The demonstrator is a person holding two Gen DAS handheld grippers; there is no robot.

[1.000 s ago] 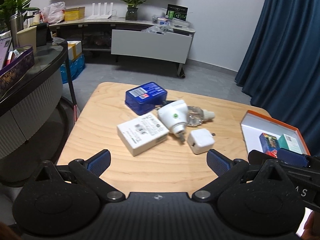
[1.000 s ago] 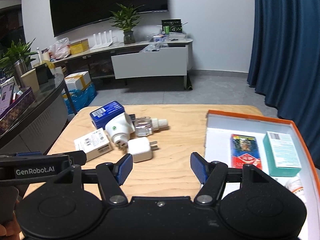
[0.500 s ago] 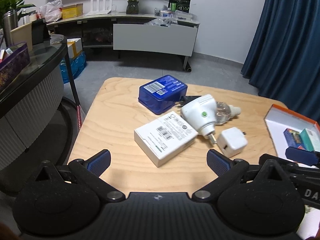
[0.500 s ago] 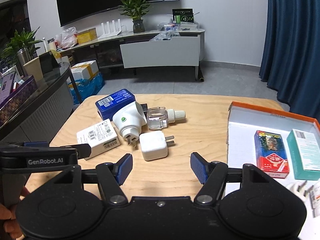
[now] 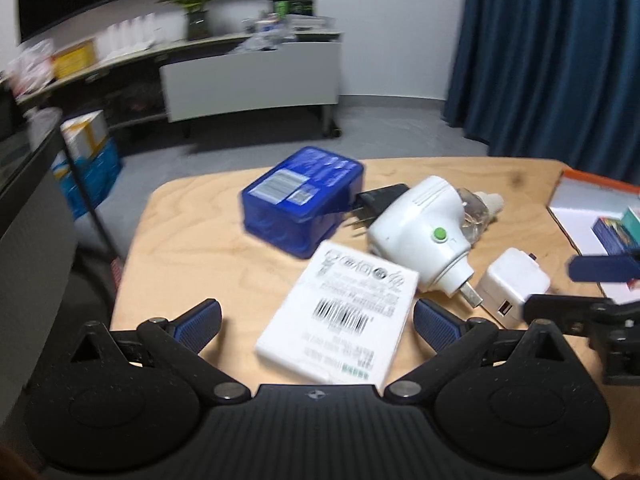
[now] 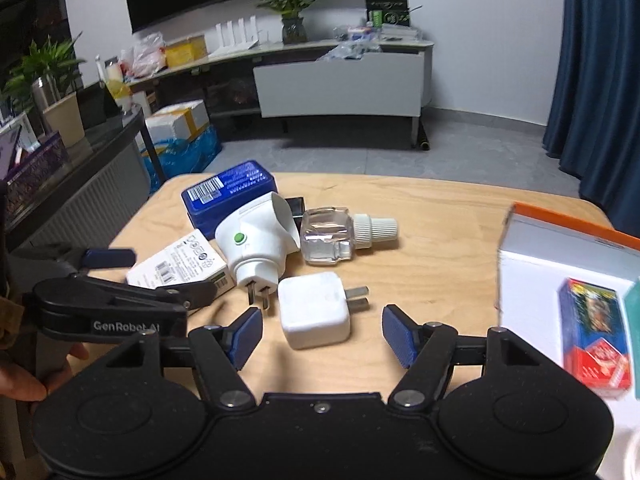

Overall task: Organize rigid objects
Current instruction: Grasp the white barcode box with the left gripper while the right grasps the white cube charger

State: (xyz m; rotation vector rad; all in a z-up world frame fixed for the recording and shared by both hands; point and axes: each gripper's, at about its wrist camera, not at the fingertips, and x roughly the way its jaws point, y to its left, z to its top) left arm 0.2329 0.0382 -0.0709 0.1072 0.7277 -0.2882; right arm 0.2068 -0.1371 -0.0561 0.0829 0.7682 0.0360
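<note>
Wooden table (image 6: 440,248), rounded corners, living-room setting behind. A cluster of small rigid items sits left of centre.

Left gripper (image 5: 316,320): jaws wide apart, nothing pressed between the pads. The near end of a white flat box with barcode label (image 5: 344,316) lies on the table in the gap between them; neither blue pad visibly touches it. The frame is motion-blurred.

Right gripper (image 6: 322,336): jaws apart and opening at this moment. The white USB charger cube (image 6: 314,310) sits on the table between and just ahead of the fingertips, prongs pointing right, pads clear of it on both sides.

Cluster layout, right wrist view:
- blue plastic box (image 6: 228,196) at the far left, barcode sticker on top
- white plug-in vaporizer (image 6: 256,240) leaning against the blue box, green button up, prongs toward the camera
- clear refill bottle with white cap (image 6: 340,236) on its side, just right of the vaporizer
- black adapter (image 5: 380,200) tucked between blue box and vaporizer, mostly hidden
- white flat box touching the vaporizer's left side

Orange-rimmed white tray (image 6: 560,236) at the right table edge holds a red and blue carton (image 6: 592,332) and a teal carton (image 6: 634,300), the latter cut off by the frame.

A hand (image 6: 20,372) grips the left gripper's handle, lower left of the right wrist view.
</note>
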